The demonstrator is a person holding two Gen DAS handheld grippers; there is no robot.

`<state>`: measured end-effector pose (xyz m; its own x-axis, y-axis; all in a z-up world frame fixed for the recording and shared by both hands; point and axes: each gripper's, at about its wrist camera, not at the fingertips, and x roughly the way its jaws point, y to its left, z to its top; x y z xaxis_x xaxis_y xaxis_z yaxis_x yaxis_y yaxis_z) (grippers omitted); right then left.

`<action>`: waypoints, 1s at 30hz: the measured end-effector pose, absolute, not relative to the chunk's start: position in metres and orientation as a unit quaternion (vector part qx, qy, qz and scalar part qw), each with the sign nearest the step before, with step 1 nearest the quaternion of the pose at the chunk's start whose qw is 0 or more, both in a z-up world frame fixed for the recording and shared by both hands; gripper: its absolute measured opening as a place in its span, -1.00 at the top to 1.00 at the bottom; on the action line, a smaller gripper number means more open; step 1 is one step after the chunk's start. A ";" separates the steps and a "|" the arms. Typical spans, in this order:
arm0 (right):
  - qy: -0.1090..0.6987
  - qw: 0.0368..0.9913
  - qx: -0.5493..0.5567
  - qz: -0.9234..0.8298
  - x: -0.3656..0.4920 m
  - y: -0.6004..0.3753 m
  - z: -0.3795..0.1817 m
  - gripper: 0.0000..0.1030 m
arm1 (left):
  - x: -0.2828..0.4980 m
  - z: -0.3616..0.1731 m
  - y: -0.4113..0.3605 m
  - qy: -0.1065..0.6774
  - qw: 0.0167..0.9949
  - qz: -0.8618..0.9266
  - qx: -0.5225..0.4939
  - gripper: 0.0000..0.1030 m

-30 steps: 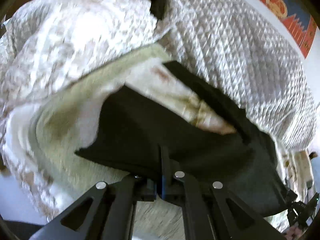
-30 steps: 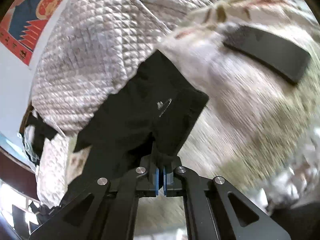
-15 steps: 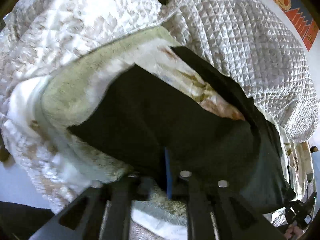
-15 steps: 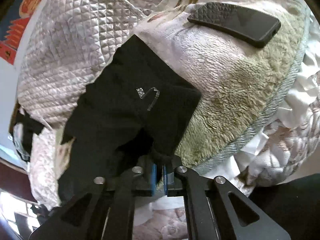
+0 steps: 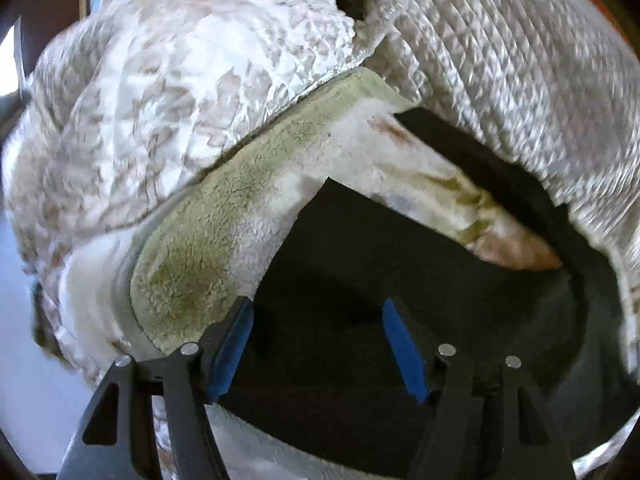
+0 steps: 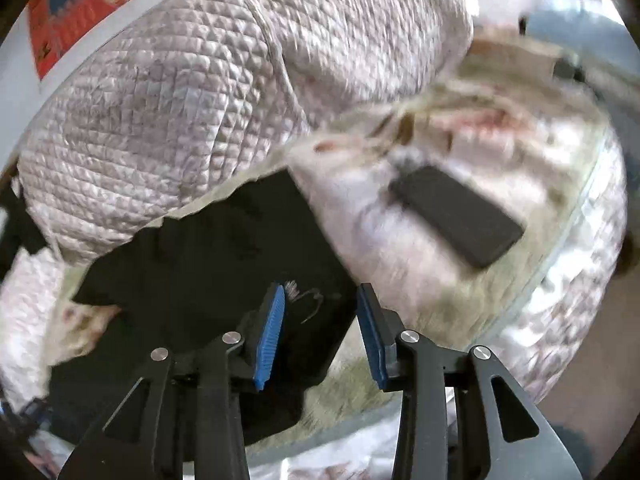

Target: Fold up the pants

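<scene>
Landmark for all positions: the fleece blanket (image 5: 208, 248), pale green and cream, spread on the bed.

Left wrist view. The floral quilt (image 5: 168, 92) lies bunched along the fleece blanket's far left edge. The black pants (image 5: 360, 280) lie flat on the fleece blanket's right part, with one leg running up past a cream strip of the blanket toward the grey quilted cover (image 5: 500, 60), which sits at the blanket's far right edge. Your left gripper (image 5: 316, 336) hangs over the near edge of the pants. Its jaws have just been opening and now stand wide; the blue pads (image 5: 232, 344) touch no cloth. Pants released on this side.

Right wrist view. The grey quilted cover (image 6: 180, 112) borders the fleece blanket's far left side. The pants (image 6: 208, 264) lie at the blanket's (image 6: 420, 280) left side, a small white logo near their folded corner. Your right gripper (image 6: 320, 332) is above that corner; its jaws have just been opening, and the pads (image 6: 272, 332) stand apart from the cloth, which shows below the gap. Nothing gripped. A black phone (image 6: 456, 216) lies on the fleece blanket, right of the pants and apart from them. View is motion-blurred; finer detail not readable.
</scene>
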<state>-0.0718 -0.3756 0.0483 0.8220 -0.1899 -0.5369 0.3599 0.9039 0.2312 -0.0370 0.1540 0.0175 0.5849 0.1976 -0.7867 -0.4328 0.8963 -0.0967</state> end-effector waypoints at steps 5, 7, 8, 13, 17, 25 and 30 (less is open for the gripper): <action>0.236 0.941 0.158 -0.183 -0.070 -0.379 0.052 0.25 | -0.023 0.013 0.148 0.428 0.879 0.187 -0.094 -0.20; 0.258 0.943 0.158 -0.140 -0.060 -0.373 0.045 0.25 | -0.020 0.016 0.143 0.422 0.883 0.191 -0.075 0.36; 0.280 0.943 0.146 -0.110 -0.051 -0.364 0.039 0.25 | -0.020 0.016 0.139 0.419 0.884 0.196 -0.060 0.71; 0.343 0.931 0.115 -0.049 -0.024 -0.344 0.015 0.25 | -0.020 0.021 0.141 0.407 0.883 0.226 -0.057 0.89; 0.407 0.905 0.103 -0.069 -0.007 -0.352 -0.015 0.25 | -0.024 0.025 0.145 0.397 0.883 0.241 -0.066 0.80; 0.372 0.913 0.117 -0.116 -0.029 -0.378 -0.006 0.18 | -0.041 0.050 0.148 0.338 0.910 0.215 -0.110 0.56; 0.326 0.941 0.085 -0.041 -0.027 -0.345 0.028 0.17 | -0.027 0.048 0.123 0.351 0.922 0.111 -0.123 0.02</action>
